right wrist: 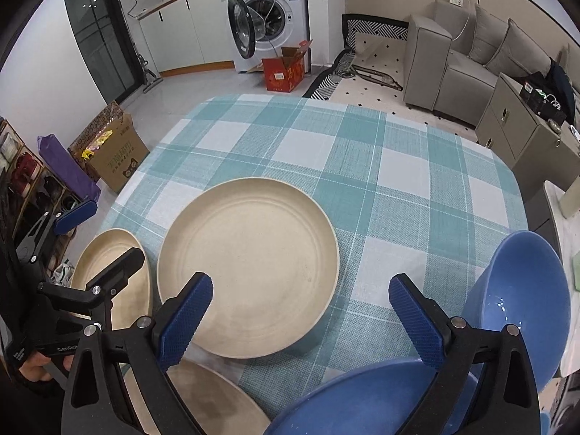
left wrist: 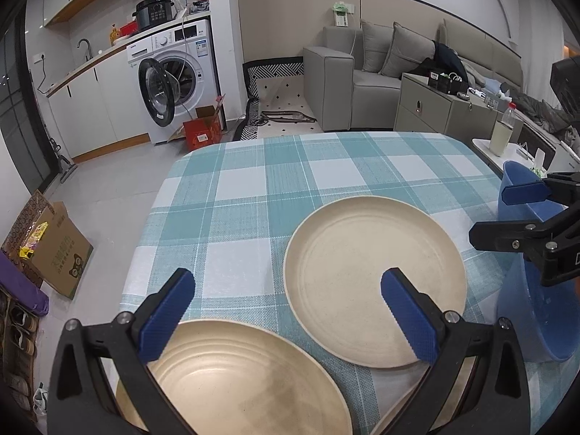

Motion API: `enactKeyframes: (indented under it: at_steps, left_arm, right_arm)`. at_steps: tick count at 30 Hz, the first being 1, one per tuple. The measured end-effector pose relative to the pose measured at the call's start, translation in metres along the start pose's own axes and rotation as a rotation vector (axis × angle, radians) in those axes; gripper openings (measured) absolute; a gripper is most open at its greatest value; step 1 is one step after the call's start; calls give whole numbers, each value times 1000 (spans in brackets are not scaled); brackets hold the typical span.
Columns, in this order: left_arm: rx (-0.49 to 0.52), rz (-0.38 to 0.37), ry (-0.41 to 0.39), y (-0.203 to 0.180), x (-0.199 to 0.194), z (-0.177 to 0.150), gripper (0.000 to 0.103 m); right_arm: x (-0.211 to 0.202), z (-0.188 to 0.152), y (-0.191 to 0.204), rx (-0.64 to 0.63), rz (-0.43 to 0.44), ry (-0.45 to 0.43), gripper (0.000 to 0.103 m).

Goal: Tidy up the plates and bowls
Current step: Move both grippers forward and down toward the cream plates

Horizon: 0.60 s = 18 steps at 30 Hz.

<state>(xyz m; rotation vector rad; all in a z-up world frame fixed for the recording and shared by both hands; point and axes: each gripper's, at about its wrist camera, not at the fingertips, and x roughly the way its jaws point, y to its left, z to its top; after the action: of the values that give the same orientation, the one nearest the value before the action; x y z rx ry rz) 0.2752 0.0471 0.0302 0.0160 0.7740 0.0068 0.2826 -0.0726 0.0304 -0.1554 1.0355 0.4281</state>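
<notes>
We are holding both claws, left claw (left wrist: 286, 301) and right claw (right wrist: 301, 306), spread empty above the cream plates (right wrist: 250, 264) on the worktop (right wrist: 398, 181).

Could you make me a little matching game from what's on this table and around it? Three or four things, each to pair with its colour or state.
Things:
1. middle plate
2. bowl
3. washing machine
4. left gripper

Descriptions:
A. blue
B. door hanging open
C. cream, lying flat on the checked cloth
D. fingers spread, holding nothing

Pairs: 1-C, 2-A, 3-B, 4-D
</notes>
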Motion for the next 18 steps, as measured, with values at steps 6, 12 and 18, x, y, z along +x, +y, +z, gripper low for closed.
enactKeyframes:
  at_steps: [6,12,18]
  left_arm:
    - [1,4,40,1,14,1,103]
    - [2,-1,76,2,27,1,103]
    - [11,-8,113,-1,40,0,101]
  right_arm:
    - [22,6,-5,15,-4,62,97]
    - [41,8,-7,19,-8,119,94]
    - [56,9,-12,37,-6,164,94]
